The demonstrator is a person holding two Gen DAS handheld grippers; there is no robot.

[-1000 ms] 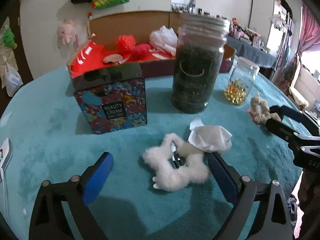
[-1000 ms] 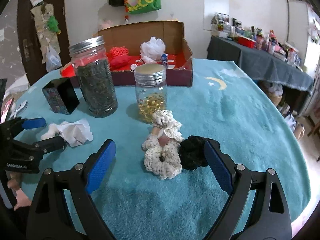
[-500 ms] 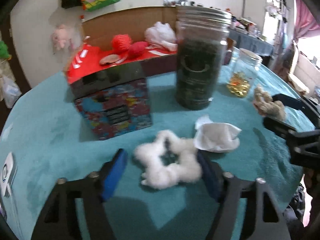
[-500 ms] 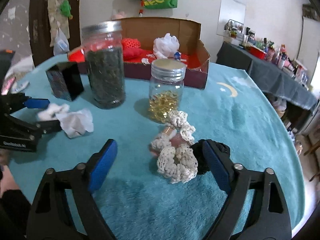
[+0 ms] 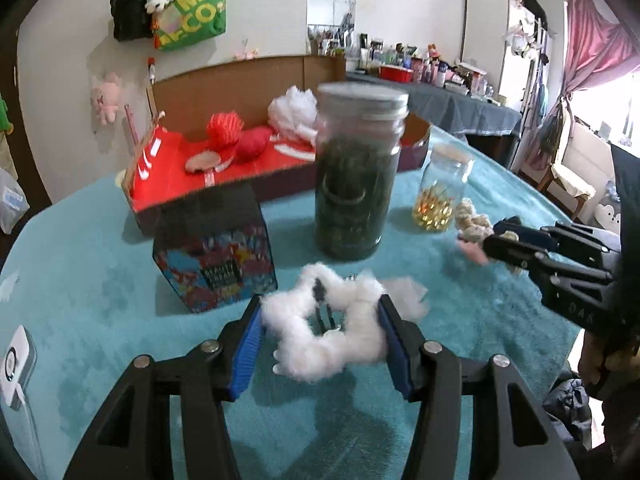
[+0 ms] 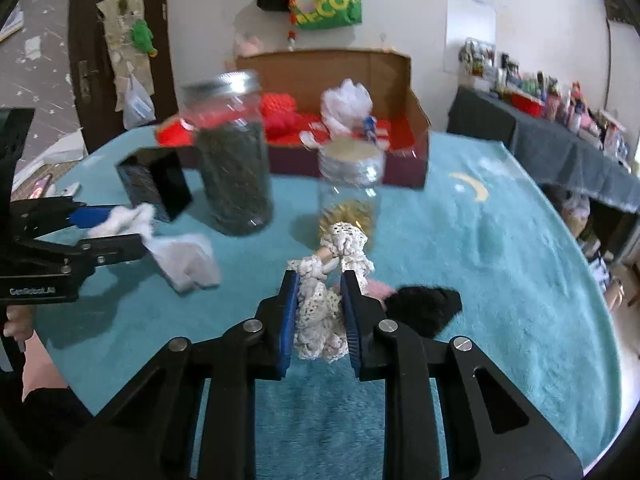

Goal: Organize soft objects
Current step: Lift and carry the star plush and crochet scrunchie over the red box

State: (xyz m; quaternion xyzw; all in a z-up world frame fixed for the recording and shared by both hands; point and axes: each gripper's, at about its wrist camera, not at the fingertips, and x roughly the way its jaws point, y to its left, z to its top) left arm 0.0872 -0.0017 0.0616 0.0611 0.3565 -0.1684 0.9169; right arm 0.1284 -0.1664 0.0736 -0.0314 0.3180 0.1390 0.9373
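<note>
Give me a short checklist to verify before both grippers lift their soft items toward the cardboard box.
1. Left gripper shut on the white fluffy scrunchie: ok, both blue fingers press its sides.
2. Right gripper shut on the cream crochet scrunchie: ok.
3. Crumpled tissue free of the left grip: cannot tell, it lies right beside.
4. Black scrunchie left out of the right grip: ok.
5. Way to the cardboard box: not ok, the dark jar and small jar stand in front.

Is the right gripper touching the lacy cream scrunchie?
Touching. The right wrist view shows the right gripper with both blue pads pressed against the cream scrunchie, squeezing it.
</note>
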